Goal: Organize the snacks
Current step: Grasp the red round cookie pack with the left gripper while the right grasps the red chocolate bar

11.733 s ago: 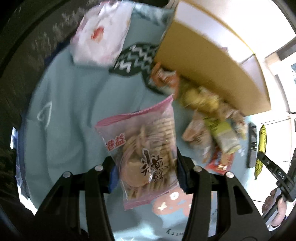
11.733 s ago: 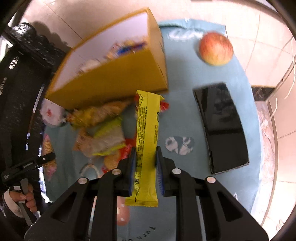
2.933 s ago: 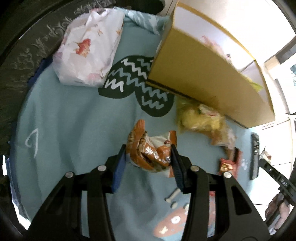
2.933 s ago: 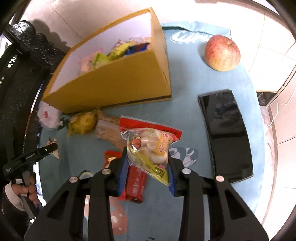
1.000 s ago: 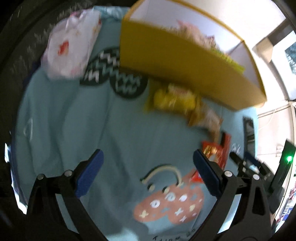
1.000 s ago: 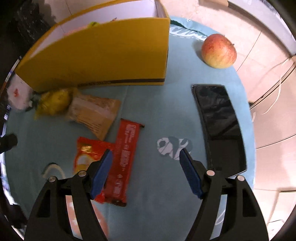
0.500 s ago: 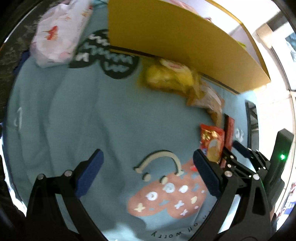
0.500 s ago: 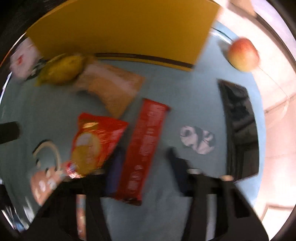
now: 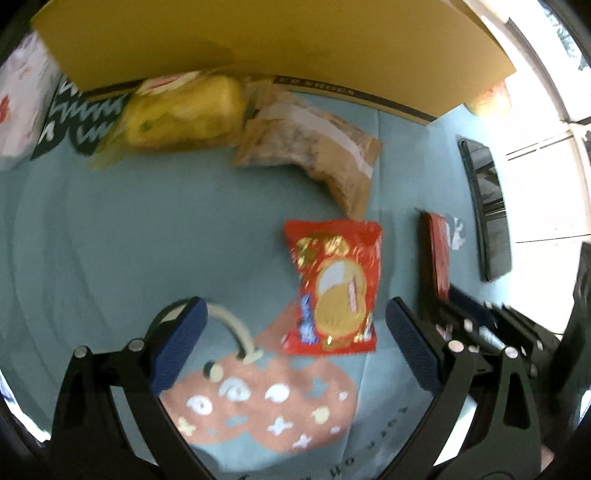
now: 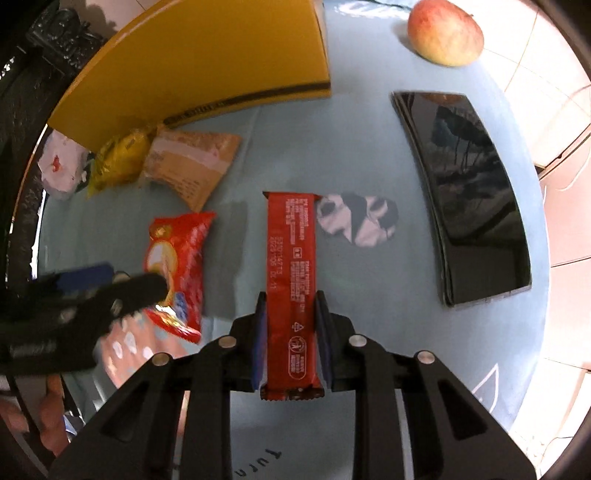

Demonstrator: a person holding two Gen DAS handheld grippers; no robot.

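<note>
My right gripper (image 10: 290, 332) is shut on a long red snack bar (image 10: 291, 273), which also shows edge-on in the left wrist view (image 9: 437, 254). My left gripper (image 9: 295, 332) is open and empty, its jaws wide on either side of a red biscuit packet (image 9: 334, 284) on the blue cloth; that packet also shows in the right wrist view (image 10: 177, 258). A brown packet (image 9: 314, 151) and a yellow packet (image 9: 181, 114) lie against the yellow box (image 9: 258, 40).
A black phone (image 10: 469, 188) lies right of the bar, an apple (image 10: 445, 31) behind it. A white flowered packet (image 10: 59, 162) sits at the far left by the box corner (image 10: 207, 62). The blue cloth (image 9: 110, 240) covers the round table.
My right gripper has closed on the red bar and lifted its near end. My left gripper has come down close over the red biscuit packet, still open.
</note>
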